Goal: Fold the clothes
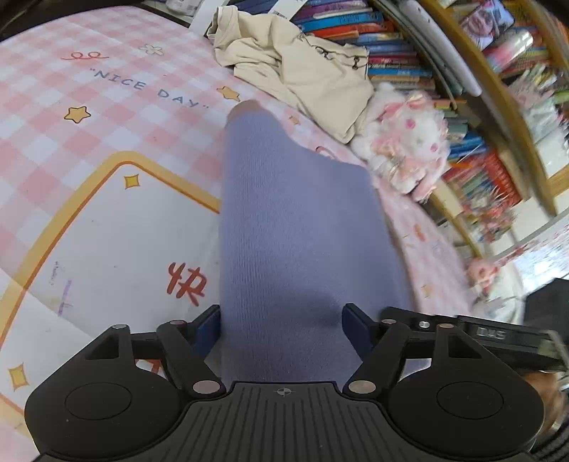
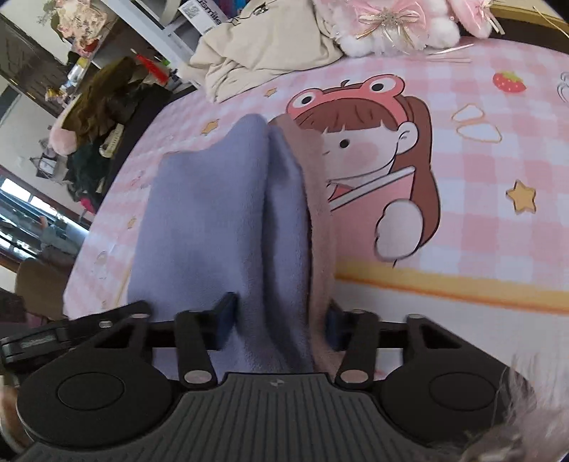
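A lavender knit garment (image 1: 291, 220) lies in a long strip on the pink checked bed sheet (image 1: 89, 106). My left gripper (image 1: 282, 328) stands open over its near end, and the cloth runs between and under the fingers. In the right wrist view the same garment (image 2: 199, 220) is bunched into upright folds with a pinkish-brown layer on the right. My right gripper (image 2: 279, 320) is shut on that bunch, with a pad against each side.
A crumpled beige garment (image 1: 302, 67) (image 2: 263, 46) lies at the far end of the bed beside a white and pink plush toy (image 1: 409, 142) (image 2: 391, 25). A bookshelf (image 1: 391, 53) lines the bed's far side. Cluttered furniture (image 2: 96, 117) stands past the bed's left edge.
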{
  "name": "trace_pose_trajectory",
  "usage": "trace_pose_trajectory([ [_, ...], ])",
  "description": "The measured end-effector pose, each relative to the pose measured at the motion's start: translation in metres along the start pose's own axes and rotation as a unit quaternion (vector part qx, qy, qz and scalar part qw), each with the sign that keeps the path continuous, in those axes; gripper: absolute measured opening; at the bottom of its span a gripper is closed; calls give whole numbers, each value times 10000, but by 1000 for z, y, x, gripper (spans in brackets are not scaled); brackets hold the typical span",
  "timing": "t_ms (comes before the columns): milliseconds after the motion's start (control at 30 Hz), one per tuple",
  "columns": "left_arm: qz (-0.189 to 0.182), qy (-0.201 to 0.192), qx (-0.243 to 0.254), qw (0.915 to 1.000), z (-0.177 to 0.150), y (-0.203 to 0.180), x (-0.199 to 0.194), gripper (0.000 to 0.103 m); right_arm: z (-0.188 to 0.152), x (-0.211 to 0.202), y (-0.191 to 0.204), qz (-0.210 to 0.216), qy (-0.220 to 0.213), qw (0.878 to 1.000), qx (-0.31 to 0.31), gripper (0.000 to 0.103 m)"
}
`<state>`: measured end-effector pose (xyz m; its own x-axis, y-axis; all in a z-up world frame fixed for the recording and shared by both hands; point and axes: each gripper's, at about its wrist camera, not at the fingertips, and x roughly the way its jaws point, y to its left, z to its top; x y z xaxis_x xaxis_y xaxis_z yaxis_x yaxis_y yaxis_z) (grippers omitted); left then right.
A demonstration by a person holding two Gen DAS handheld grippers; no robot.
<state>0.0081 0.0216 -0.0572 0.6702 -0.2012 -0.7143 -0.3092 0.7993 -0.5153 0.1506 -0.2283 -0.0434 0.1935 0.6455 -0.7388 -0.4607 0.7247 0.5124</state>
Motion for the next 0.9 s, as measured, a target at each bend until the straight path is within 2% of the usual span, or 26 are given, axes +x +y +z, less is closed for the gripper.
trace_pose_trajectory([
  [33, 50, 30, 85, 9999, -3, -4, 0, 62, -5, -6, 5, -117, -89, 9998, -106, 27],
  [100, 30, 191, 204, 9996, -9, -12, -4, 56, -18, -19, 18, -458, -185, 9978, -450, 26],
  [167, -5, 361, 313, 9989, -16, -20, -9, 56, -33, -30, 24, -659, -161, 9955, -669, 26],
  [300, -48, 591, 549, 9967, -35, -30, -16, 57, -60, -49, 18, -725, -18, 9961, -507, 27],
  [400, -19, 587, 829, 9948, -44, -37, -18, 61, -73, -57, 13, -710, -21, 9971, -262, 36],
  [467, 36, 528, 1009, 9935, -44, -40, -19, 63, -76, -58, 14, -843, -103, 9960, -261, 49],
  [500, 93, 483, 1136, 9923, -44, -42, -19, 65, -77, -59, 16, -911, -164, 9952, -310, 52],
  [567, 200, 320, 1387, 9896, -43, -47, -24, 65, -78, -59, 19, -1056, -288, 9931, -411, 64],
  [633, 290, 180, 1460, 9887, -41, -50, -28, 68, -78, -58, 21, -1235, -410, 9904, -476, 67],
  [700, 365, 74, 1432, 9890, -38, -51, -30, 76, -77, -58, 21, -1265, -440, 9902, -407, 69],
  [900, 190, 166, 959, 9951, -30, -41, -29, 79, -77, -58, 20, -1247, -490, 9907, -221, 71],
])
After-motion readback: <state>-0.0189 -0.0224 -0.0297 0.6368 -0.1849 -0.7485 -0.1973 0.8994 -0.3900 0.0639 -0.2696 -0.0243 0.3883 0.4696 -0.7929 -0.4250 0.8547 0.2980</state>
